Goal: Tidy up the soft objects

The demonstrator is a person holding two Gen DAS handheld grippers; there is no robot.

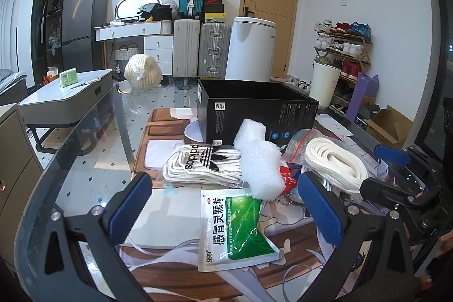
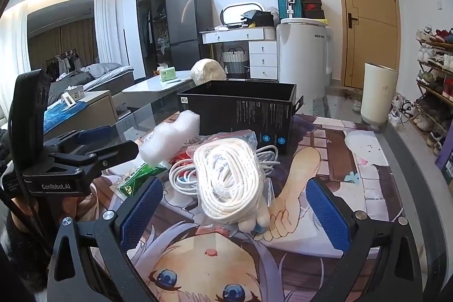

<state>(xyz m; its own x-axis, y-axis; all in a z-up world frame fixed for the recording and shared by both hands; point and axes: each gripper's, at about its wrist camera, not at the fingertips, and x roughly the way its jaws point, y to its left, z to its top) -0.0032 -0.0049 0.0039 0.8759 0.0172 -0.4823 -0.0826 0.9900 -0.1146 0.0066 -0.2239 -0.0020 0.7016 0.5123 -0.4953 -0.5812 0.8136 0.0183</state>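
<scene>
— Both tongs are spread wide and hold nothing: the left tongs (image 1: 223,212) hang over the green medicine sachet (image 1: 236,228) at the bottom centre of the left view, and the right tongs (image 2: 235,212) frame the bagged coil of white rope (image 2: 229,180) at the centre of the right view.

— Where do the soft things lie?

— Heaped on the table (image 2: 354,160), just in front of the black box (image 1: 254,109) in mid-frame. The socks (image 1: 201,163), foam wrap (image 1: 257,157) and rope touch one another.

— Why the open box?

— Likely it's the bin for them; its top is open and faces up.
</scene>
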